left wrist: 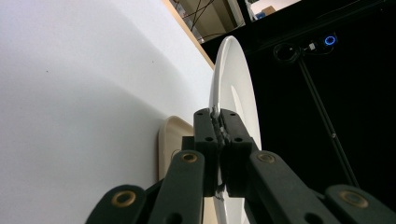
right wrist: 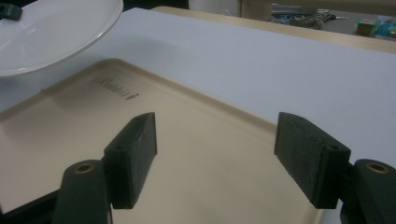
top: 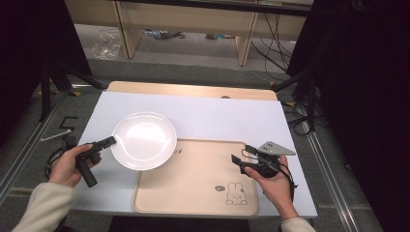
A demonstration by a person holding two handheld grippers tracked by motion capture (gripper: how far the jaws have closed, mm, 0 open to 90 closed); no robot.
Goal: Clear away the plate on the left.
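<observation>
Left of centre in the high view, the left hand-held gripper [top: 110, 141] pinches the white plate [top: 144, 140] by its rim, above the beige tray's [top: 193, 188] upper-left corner. The right hand-held gripper [top: 243, 154] gapes wide, empty.

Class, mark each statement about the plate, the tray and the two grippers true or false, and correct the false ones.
1. The left gripper is clamped on the rim of the white plate. True.
2. The right gripper holds a spoon. False: its jaws stand open over the tray with nothing between them.
3. The tray has a rabbit drawing in one corner. True.
4. The plate is blue with food on it. False: it is white and bare.
</observation>
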